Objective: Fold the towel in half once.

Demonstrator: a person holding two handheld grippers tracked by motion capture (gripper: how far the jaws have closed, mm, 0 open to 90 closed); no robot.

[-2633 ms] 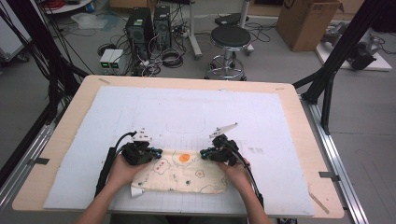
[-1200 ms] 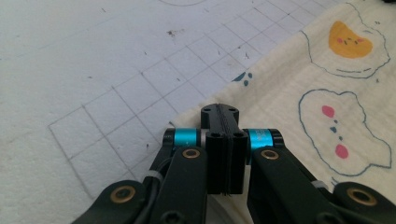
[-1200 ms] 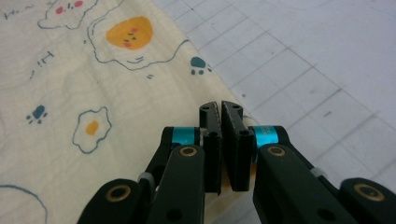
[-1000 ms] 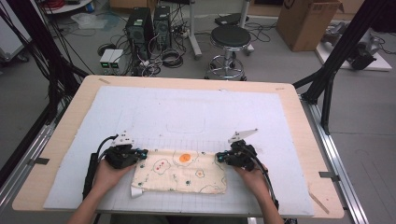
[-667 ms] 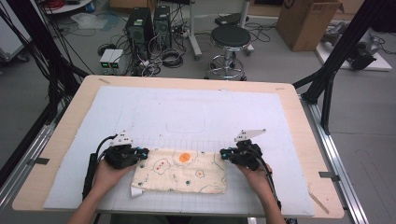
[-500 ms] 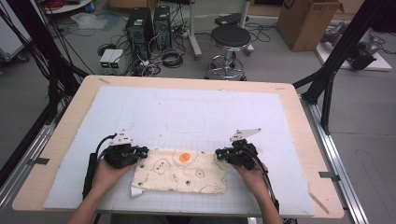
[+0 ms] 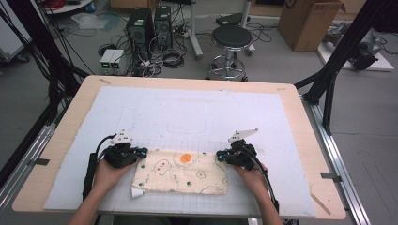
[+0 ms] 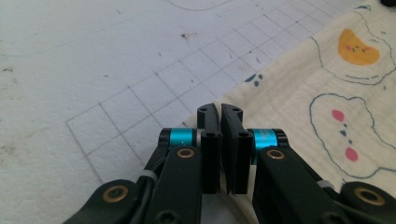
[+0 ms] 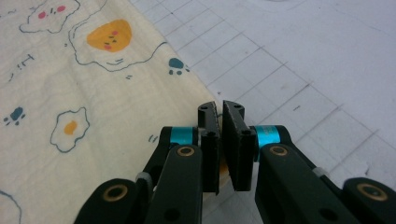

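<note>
A cream cloth [image 7: 180, 171] printed with eggs and paw marks lies flat on the white grid mat [image 7: 187, 108] near the front edge. My left gripper [image 7: 142, 152] is at the cloth's far left corner. In the left gripper view the cloth [image 8: 327, 93] reaches in between the jaws of that gripper [image 8: 220, 109]; they have just been closing and are pressed on its edge. My right gripper [image 7: 219, 154] is at the far right corner. Its jaws [image 9: 220, 107] are shut on the cloth [image 9: 70, 84] hem.
The mat covers most of the wooden table [image 7: 61, 136]. A small white flap [image 7: 137, 192] sticks out at the cloth's near left corner. Beyond the table stand a stool [image 7: 230, 40], computer cases [image 7: 150, 23] and a cardboard box [image 7: 307, 21].
Since the first frame both hands have moved apart from the cloth's middle to its far corners. Over the last second the right gripper shifted only slightly; the left stayed put.
</note>
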